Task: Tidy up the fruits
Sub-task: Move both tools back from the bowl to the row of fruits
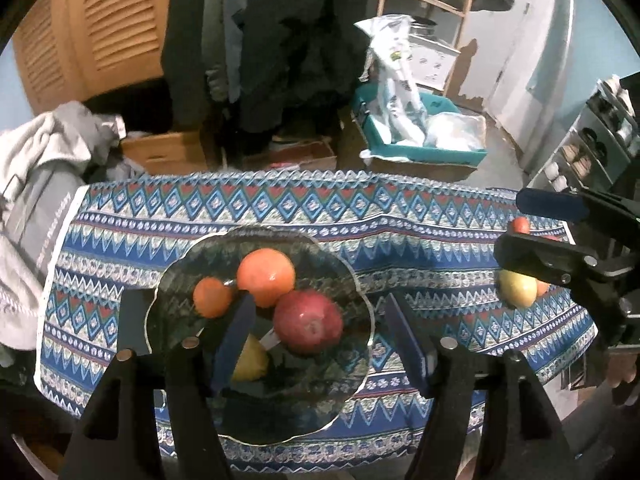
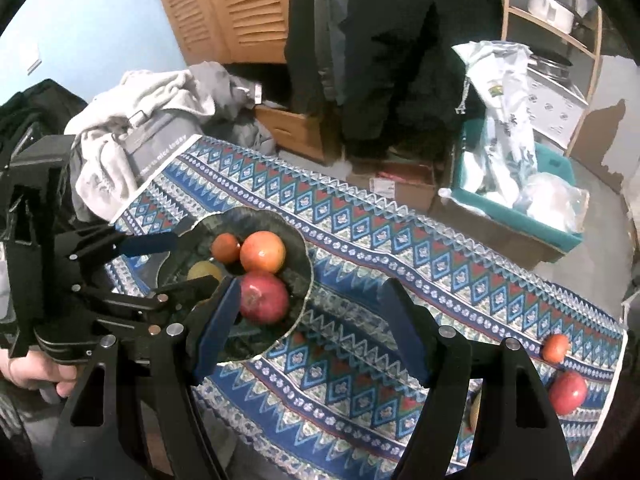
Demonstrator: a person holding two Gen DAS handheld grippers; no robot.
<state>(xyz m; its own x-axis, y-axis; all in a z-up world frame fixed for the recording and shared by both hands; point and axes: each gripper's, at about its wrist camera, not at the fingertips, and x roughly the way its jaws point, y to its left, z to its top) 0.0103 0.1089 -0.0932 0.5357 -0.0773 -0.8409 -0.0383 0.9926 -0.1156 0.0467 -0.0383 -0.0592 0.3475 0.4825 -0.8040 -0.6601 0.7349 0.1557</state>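
A scalloped clear glass bowl [image 1: 352,276] rested on the table's blue zigzag-patterned cloth [image 1: 420,216], toward its left end. Inside lay a small orange tangerine [image 1: 212,297] at far left, a large round orange [image 1: 266,277] touching it, a dark red pomegranate [image 1: 309,322] nearer and to the right, and a yellow pear [image 1: 250,362] nearest, partly hidden. The left gripper [image 1: 320,344] hung above the bowl with its blue-padded jaws spread, nothing between them. The right gripper [image 2: 312,336] hung over bare cloth just right of the bowl, jaws likewise spread and empty. At the cloth's right end lay a second small tangerine [image 2: 555,347], a second red pomegranate [image 2: 568,392] and a yellowish fruit [image 1: 517,288], well apart from the bowl.
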